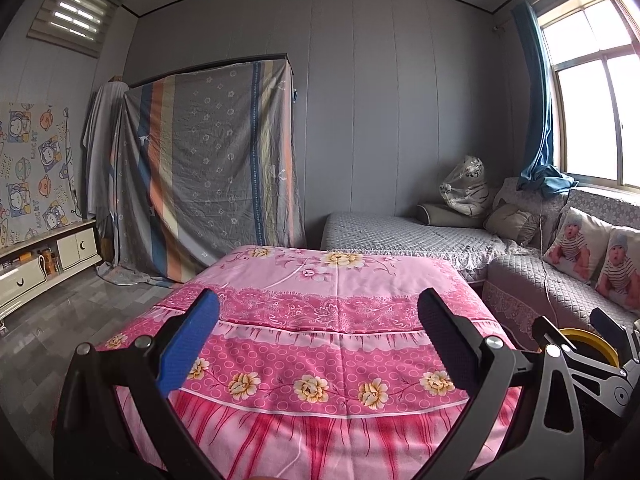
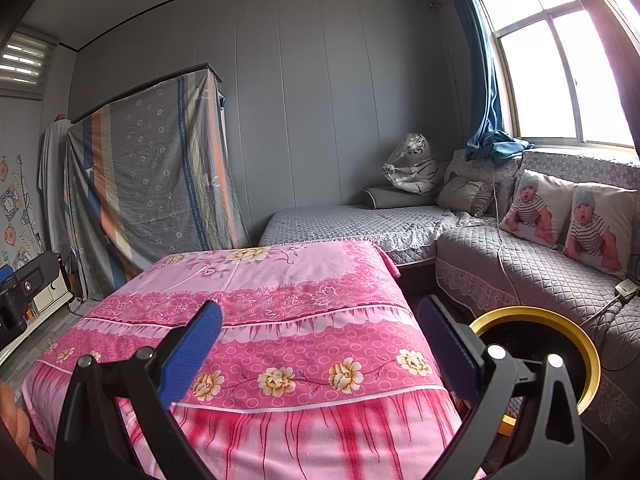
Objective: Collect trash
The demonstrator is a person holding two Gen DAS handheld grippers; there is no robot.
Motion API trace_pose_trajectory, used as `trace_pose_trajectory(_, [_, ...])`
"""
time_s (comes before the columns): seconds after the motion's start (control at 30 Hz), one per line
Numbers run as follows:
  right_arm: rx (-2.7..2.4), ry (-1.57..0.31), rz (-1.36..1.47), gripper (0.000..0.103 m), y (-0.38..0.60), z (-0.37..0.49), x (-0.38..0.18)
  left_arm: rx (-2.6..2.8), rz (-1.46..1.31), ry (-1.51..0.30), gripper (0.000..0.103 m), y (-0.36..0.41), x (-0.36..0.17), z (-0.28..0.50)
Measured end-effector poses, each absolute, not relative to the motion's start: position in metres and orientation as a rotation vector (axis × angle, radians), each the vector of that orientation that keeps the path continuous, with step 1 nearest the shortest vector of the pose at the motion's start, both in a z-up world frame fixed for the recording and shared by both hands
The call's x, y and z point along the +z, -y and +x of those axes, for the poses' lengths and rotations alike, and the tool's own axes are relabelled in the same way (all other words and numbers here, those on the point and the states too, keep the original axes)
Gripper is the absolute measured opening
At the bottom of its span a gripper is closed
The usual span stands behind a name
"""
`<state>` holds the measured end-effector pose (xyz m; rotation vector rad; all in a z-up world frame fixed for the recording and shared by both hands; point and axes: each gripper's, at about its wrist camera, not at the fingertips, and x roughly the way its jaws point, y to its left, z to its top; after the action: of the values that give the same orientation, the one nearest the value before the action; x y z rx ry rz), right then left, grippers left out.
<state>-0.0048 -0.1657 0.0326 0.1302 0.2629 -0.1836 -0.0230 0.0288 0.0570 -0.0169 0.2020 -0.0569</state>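
Observation:
A table under a pink floral cloth point(image 1: 340, 344) point(image 2: 288, 332) fills the foreground of both views; I see no loose trash on it. A black bin with a yellow rim point(image 2: 530, 310) stands at the table's right side, against the sofa. My right gripper point(image 2: 320, 314) hovers open over the table's near right edge, its right finger just left of the bin. My left gripper point(image 1: 319, 304) is open above the near edge, nothing between its blue pads. In the left wrist view the right gripper point(image 1: 574, 326) shows at the far right, with the bin rim point(image 1: 588, 338) behind it.
A grey quilted corner sofa point(image 2: 540, 264) with two printed cushions point(image 2: 568, 216) runs along the right under the window. A bagged plush tiger point(image 2: 412, 164) sits in the corner. A cloth-draped cabinet point(image 1: 208, 176) stands behind the table and a low white cabinet point(image 1: 44, 268) at left.

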Motion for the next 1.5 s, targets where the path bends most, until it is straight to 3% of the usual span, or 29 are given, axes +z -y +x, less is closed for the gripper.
trace_pose_trajectory(1.5, [-0.198,-0.319,0.152,0.095,0.1664,0.0039,0.0227,-0.084,-0.024,-0.215,0.095,-0.0252,0.0554,-0.0194])
